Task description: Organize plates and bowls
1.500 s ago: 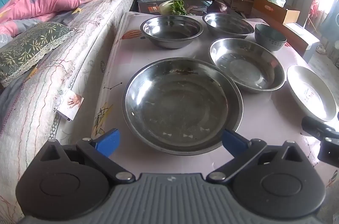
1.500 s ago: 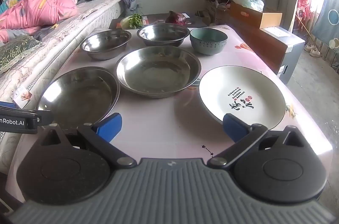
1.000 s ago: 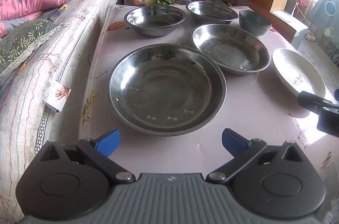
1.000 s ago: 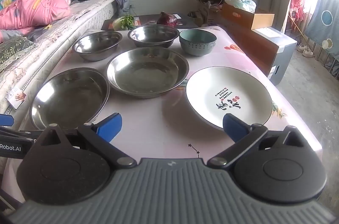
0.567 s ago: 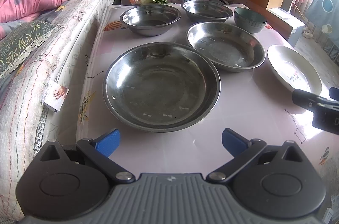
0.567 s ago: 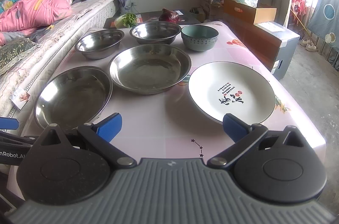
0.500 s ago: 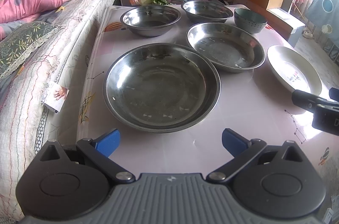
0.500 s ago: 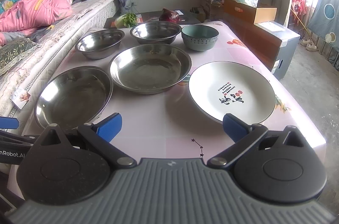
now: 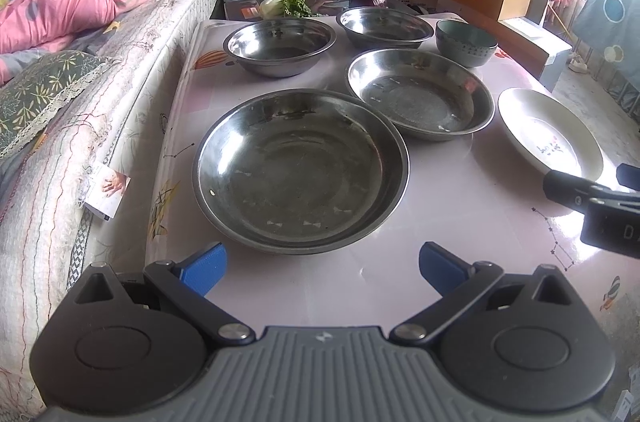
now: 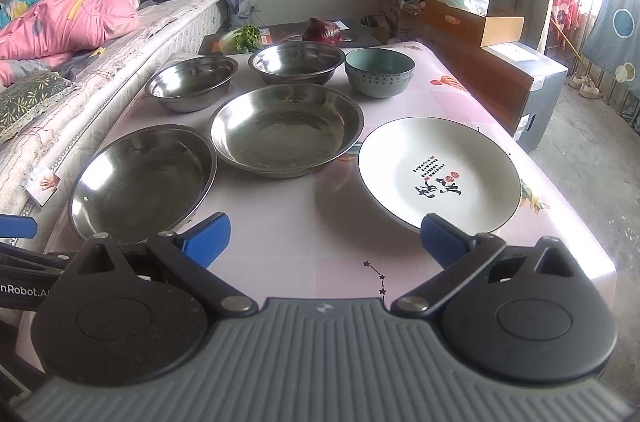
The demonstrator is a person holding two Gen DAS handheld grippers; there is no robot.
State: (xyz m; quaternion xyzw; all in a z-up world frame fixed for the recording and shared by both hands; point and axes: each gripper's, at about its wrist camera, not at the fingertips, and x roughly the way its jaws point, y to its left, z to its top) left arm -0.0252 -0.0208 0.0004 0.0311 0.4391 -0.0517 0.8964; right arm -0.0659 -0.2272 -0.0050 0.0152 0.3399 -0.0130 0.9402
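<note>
Six dishes stood on a pink-clothed table (image 10: 328, 242) pushed against a bed (image 9: 120, 70). The left gripper (image 9: 322, 264) hovered at the near edge with its blue-tipped jaws wide apart and empty, facing a large steel pan (image 9: 300, 170) at the near-left corner. The right gripper (image 10: 325, 236), jaws likewise spread and holding nothing, hung over the near edge between that pan and a white plate (image 10: 439, 168) bearing black calligraphy, near the right edge. A second steel pan (image 10: 286, 130) sat mid-table. Along the far edge stood two steel bowls (image 10: 192, 82) (image 10: 296, 62) and a green ceramic bowl (image 10: 380, 72).
</note>
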